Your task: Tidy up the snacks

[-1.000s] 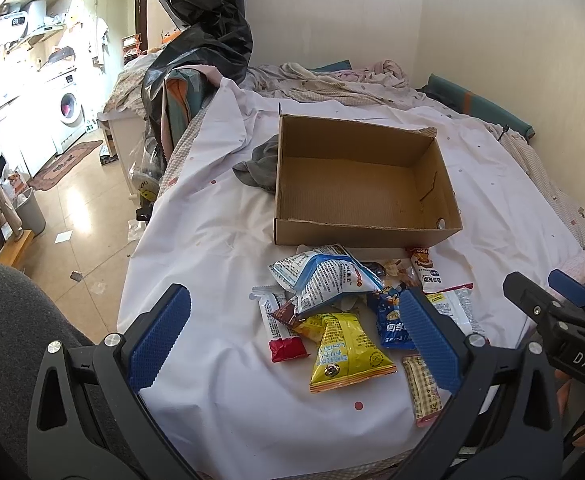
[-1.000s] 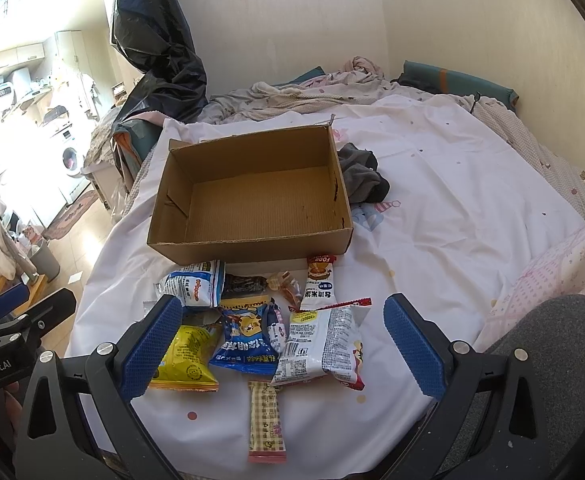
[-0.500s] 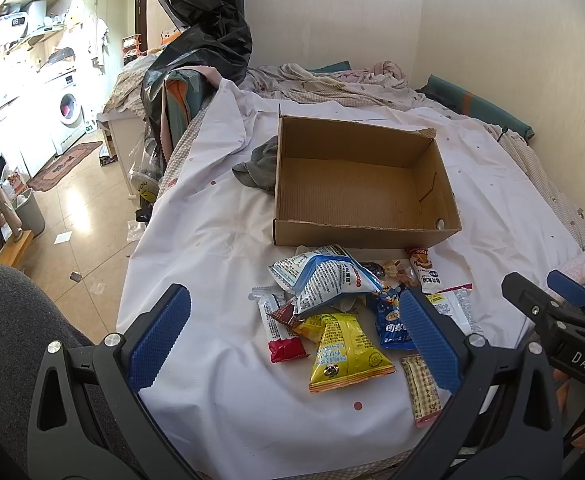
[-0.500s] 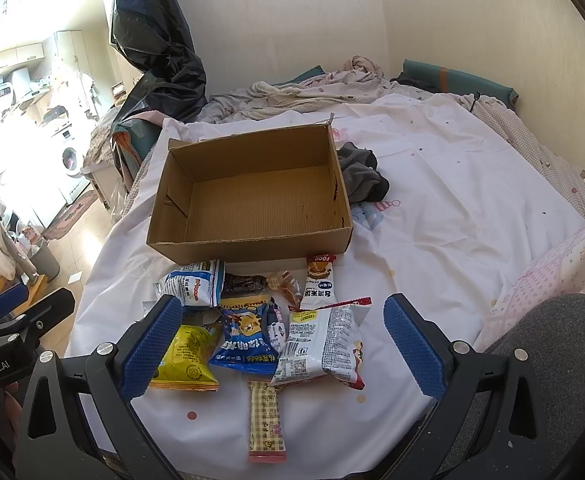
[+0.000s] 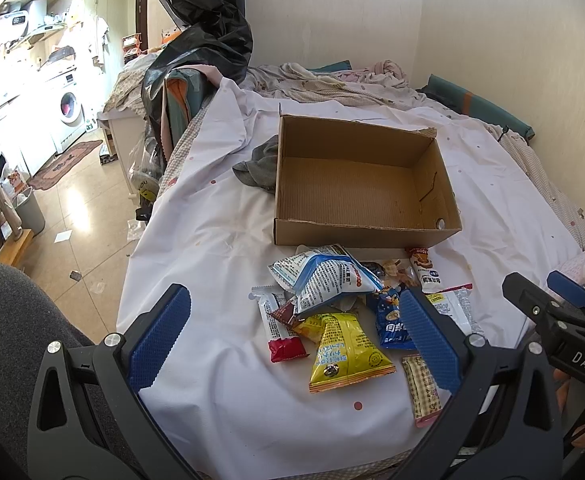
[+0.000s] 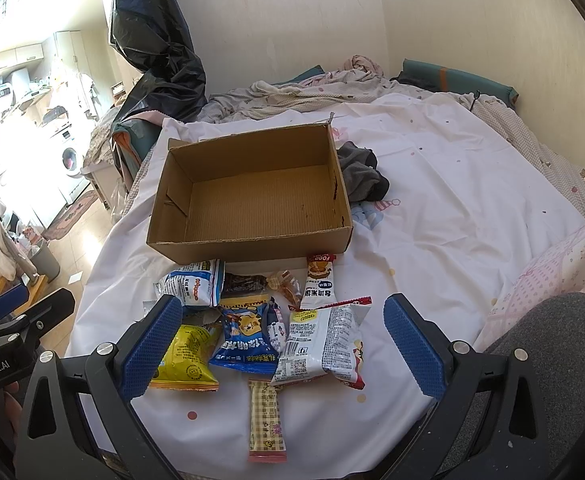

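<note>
An empty cardboard box (image 5: 362,186) (image 6: 252,196) sits on the white bedsheet. Several snack packs lie in a loose pile in front of it: a yellow bag (image 5: 346,350) (image 6: 186,356), a blue bag (image 5: 390,320) (image 6: 246,338), a white-and-blue bag (image 5: 324,280) (image 6: 194,284), a white pack with red trim (image 6: 324,346), a checked bar (image 5: 422,390) (image 6: 266,424) and a red-ended stick pack (image 5: 278,330). My left gripper (image 5: 292,340) hangs open above the pile's left part. My right gripper (image 6: 278,346) is open over the pile too, holding nothing.
A dark grey cloth (image 5: 260,166) (image 6: 362,174) lies beside the box. Crumpled bedding (image 6: 312,90) fills the bed's far end by the wall. A black bag (image 5: 206,36) stands at the bed's left side. The bed edge drops to a tiled floor (image 5: 80,216) on the left.
</note>
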`<state>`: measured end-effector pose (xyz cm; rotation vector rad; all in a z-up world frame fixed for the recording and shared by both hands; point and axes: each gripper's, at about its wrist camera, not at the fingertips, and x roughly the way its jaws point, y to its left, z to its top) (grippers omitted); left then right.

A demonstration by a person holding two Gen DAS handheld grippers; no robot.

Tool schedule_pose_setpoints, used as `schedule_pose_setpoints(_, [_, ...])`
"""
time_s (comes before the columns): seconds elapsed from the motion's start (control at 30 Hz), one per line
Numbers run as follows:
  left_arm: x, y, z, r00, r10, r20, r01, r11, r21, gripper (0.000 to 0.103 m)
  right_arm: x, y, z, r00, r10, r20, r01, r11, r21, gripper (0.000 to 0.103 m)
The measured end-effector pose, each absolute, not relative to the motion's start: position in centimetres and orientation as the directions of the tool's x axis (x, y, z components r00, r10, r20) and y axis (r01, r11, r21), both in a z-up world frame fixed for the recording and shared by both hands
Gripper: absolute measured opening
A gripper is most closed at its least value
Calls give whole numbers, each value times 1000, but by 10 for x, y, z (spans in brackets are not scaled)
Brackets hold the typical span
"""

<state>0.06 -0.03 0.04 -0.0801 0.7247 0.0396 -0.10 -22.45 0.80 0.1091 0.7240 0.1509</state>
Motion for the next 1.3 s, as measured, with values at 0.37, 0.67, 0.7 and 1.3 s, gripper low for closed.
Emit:
schedule_pose_setpoints(0.37, [0,0,0,748,8,-664,-64,996,-60,103,-1,-225,7,738,177,-652,-103,983,151,103])
schedule_pose_setpoints(0.67, [17,1,8,720,-8,-694,-73,993,-87,103,13,-236,17,715,238,-658,-109,967,231,103])
schedule_pose_setpoints(0.7, [22,2,12,716,2,-698,-79,994,-78,103,16,-239,20,717,241,-654,-107,965,238,103])
schedule_pose_setpoints(1.3, [93,-37,-109,198,-128,-972,-145,977,-158,84,77,-278,-16,542,361,-759,-10,906,424,103])
